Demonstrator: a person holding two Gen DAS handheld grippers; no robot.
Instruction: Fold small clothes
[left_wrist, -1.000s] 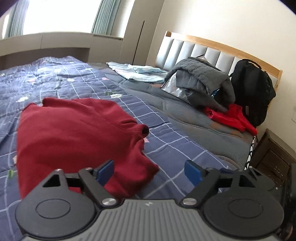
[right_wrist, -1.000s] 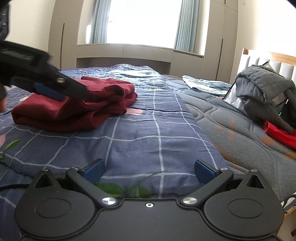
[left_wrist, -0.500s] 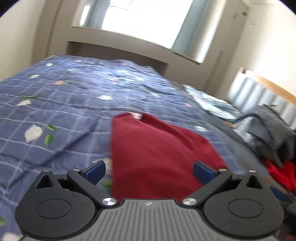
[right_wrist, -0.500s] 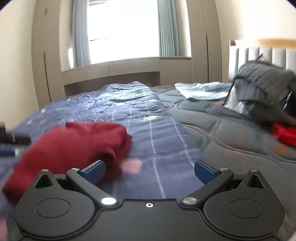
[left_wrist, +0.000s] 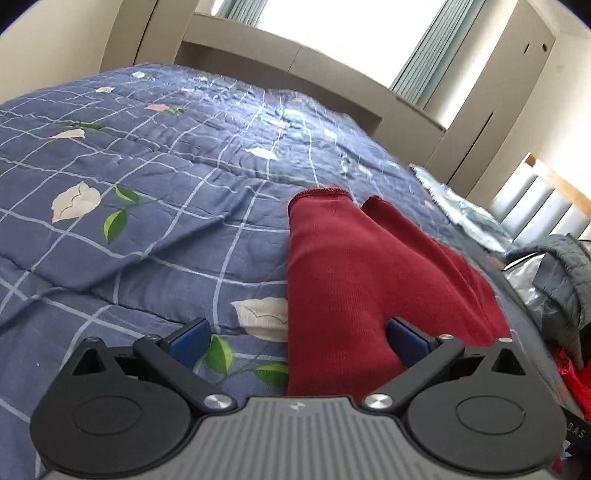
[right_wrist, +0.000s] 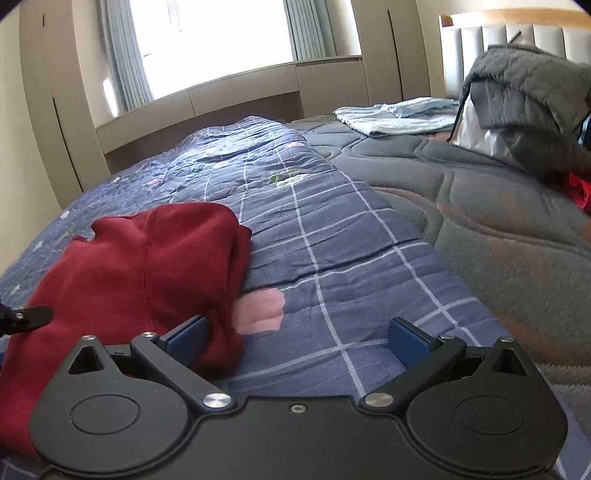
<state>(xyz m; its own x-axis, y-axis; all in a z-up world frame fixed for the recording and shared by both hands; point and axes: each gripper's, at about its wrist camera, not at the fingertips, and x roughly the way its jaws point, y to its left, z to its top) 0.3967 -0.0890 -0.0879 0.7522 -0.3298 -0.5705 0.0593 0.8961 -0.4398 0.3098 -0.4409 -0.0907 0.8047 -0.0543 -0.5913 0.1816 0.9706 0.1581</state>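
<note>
Two grippers hang over the bed, both with jaws wide apart and nothing clamped. The left gripper (left_wrist: 297, 338) sits low above the near end of the red garment (left_wrist: 362, 280), whose edge lies between its blue pads without being pinched; its jaws have just been opening. The right gripper (right_wrist: 297, 338) hangs beside the garment's folded, bunched side, its left pad (right_wrist: 186, 338) just beside the cloth. The garment lies on the blue checked quilt (right_wrist: 332, 236). Farther off on the grey mattress (right_wrist: 491, 221) lie a grey jacket (right_wrist: 532, 88), a folded light-blue cloth (right_wrist: 395, 116) and a bit of bright red cloth (right_wrist: 580, 190), all well apart from the garment.
</note>
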